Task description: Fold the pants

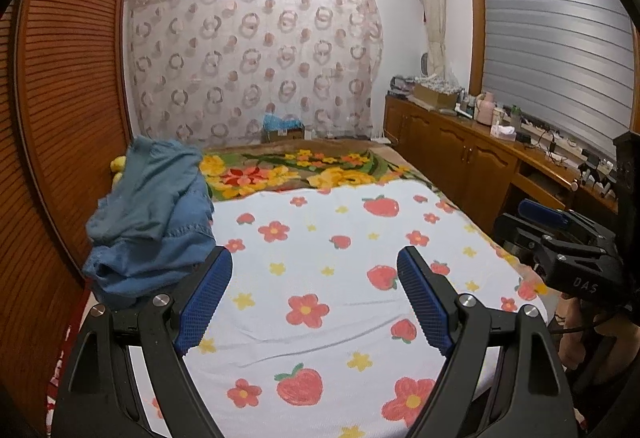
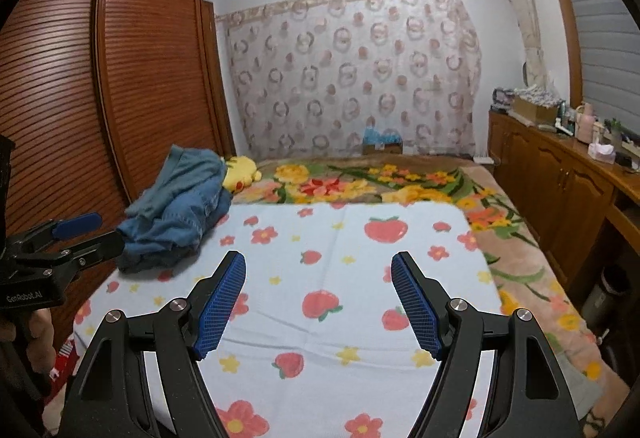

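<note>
A crumpled heap of blue denim pants (image 1: 152,214) lies on the left side of the bed, by the wardrobe; it also shows in the right wrist view (image 2: 180,210). My left gripper (image 1: 316,258) is open and empty, low over the strawberry-print sheet (image 1: 320,278), with its left finger close to the heap's near edge. My right gripper (image 2: 318,260) is open and empty over the middle of the sheet (image 2: 340,278), to the right of the pants. Each gripper shows at the edge of the other's view: the right gripper (image 1: 560,238), the left gripper (image 2: 84,234).
A louvred wooden wardrobe (image 1: 60,118) runs along the bed's left side. A yellow plush toy (image 2: 240,174) lies behind the pants. A floral blanket (image 1: 300,170) covers the far bed. A wooden cabinet (image 1: 480,158) with clutter stands on the right.
</note>
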`<state>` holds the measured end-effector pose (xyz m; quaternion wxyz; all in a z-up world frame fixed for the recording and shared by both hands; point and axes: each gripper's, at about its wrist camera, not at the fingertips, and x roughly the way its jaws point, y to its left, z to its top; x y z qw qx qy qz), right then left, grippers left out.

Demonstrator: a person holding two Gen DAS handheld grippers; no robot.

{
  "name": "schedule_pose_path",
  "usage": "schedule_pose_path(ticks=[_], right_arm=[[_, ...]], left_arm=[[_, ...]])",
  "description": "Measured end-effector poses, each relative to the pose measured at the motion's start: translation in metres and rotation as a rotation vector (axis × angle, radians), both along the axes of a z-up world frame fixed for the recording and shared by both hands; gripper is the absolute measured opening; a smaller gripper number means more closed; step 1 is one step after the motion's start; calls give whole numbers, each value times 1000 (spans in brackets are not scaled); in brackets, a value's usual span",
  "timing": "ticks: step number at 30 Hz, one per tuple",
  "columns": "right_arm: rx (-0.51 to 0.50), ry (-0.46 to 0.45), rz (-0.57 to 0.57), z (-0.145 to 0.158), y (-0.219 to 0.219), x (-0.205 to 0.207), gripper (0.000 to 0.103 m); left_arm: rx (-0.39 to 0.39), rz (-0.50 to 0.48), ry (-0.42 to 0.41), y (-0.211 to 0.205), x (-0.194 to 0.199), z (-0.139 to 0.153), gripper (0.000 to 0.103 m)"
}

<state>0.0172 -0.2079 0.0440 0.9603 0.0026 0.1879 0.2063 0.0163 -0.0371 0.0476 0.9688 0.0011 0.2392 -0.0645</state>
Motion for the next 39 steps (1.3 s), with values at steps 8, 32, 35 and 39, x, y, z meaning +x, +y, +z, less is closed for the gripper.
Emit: schedule_pose_path(ticks=[8,32,35,39], right_arm=[[2,-57,-9,0,3,-20,77],[-15,-81,-20,-3,-3,-19,77],[-15,-78,-19,-4,-3,-18,77],[-15,-80,-19,-3,-3,-18,77]], left_arm=[[4,34,-58,8,-15,15,85],[1,48,-58,19,-16,15,85],[2,49,-59,20,-16,15,85],[0,48,-56,21,-17,14,85]])
